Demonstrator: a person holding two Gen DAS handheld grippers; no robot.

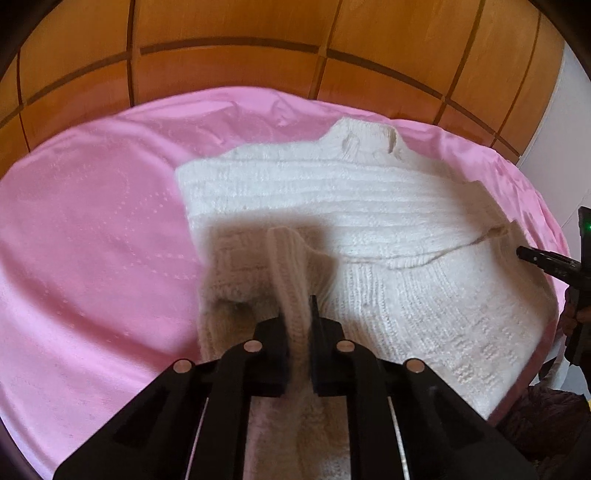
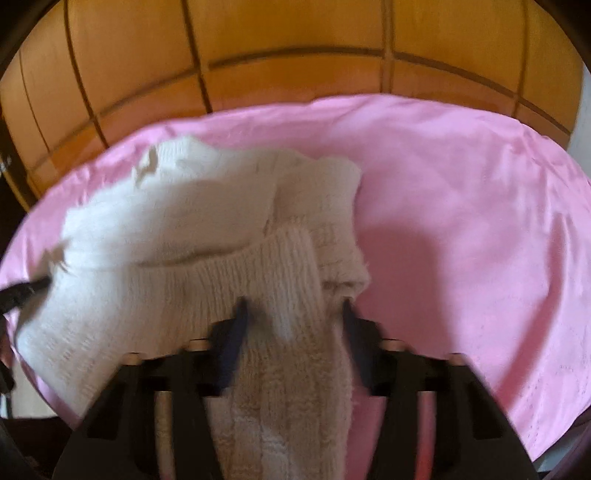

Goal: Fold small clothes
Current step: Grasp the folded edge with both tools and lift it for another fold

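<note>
My left tool [image 1: 299,314] pinches the white knit sweater's [image 1: 332,206] ribbed hem; my right tool [image 2: 293,306] clamps its other hem fold above the pink sheet [image 1: 92,240].

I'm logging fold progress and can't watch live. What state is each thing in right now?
White knit sweater: partly folded, bottom hem lifted at both corners.
Left tongs: shut on the sweater's ribbed hem.
Right tongs: closed around a bunch of the hem.
Pink sheet: spread flat, lightly wrinkled.

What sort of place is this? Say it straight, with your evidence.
Probably a bedroom at home: a pink sheet spread like bedding, a paneled wooden wall or headboard behind it, and a white knit sweater being folded.
</note>
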